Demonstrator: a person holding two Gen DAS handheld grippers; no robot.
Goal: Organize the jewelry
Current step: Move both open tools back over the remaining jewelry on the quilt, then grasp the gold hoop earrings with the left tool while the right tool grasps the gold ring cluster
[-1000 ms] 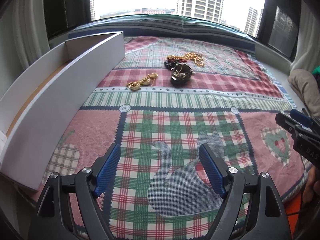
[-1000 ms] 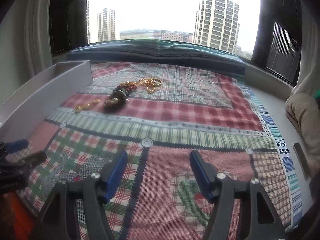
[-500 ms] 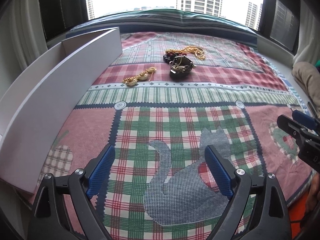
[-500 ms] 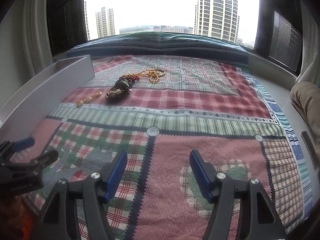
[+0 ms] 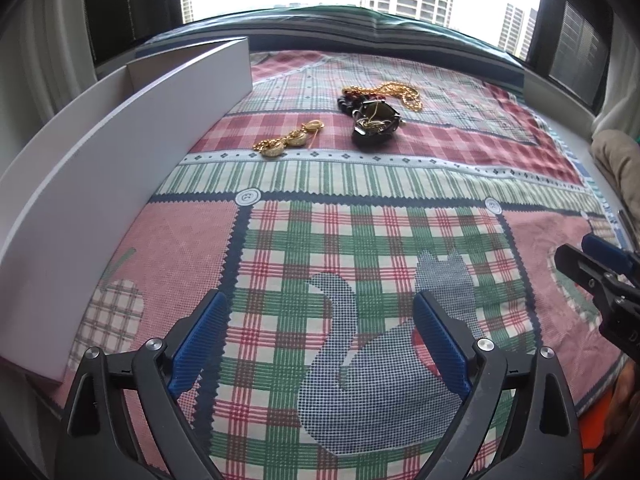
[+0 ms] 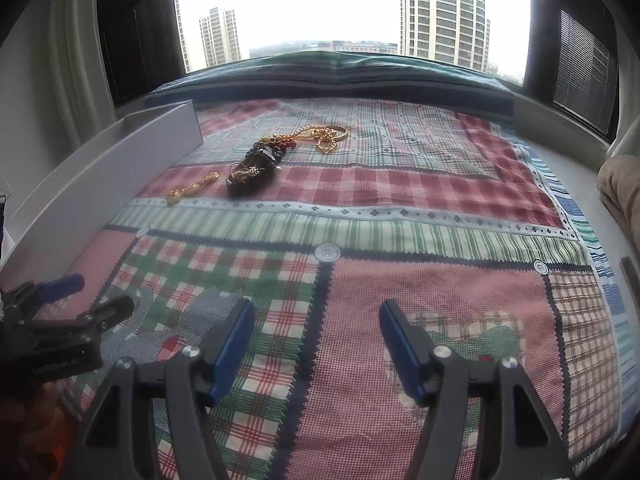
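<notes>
Left wrist view: left gripper (image 5: 318, 320) sits low over a patchwork plaid cloth (image 5: 360, 248), its blue pads spread wide and the jaws opening, with only bare cloth between them. Jewelry lies well ahead on the far part of the cloth. A small gold piece (image 5: 288, 144) rests nearest the white box (image 5: 120, 168), close to its long wall but apart from it. To its right sits a dark oval piece (image 5: 376, 124) with fine gold wire tangled on top. Behind that, a gold chain (image 5: 394, 92) loops across the cloth, and dark and red beads (image 5: 348, 102) lie against the dark piece; whether chain and beads are joined cannot be told. The white box stands along the left side, its interior hidden from this angle. Right gripper (image 5: 592, 256) enters at the right edge, side on, above the cloth.

Right wrist view: right gripper (image 6: 316, 320) is parted to a middling gap, nothing between the blue pads, plaid cloth (image 6: 400, 216) beneath. The jewelry cluster shows far left of centre: gold piece (image 6: 192, 190), dark oval piece (image 6: 252, 172), beads (image 6: 280, 145), gold chain (image 6: 324, 136). White box (image 6: 100, 184) runs along the left. Left gripper (image 6: 92, 296) appears at the lower left, fingers apart, clear of all jewelry. High-rise buildings (image 6: 444, 12) fill the window behind.
</notes>
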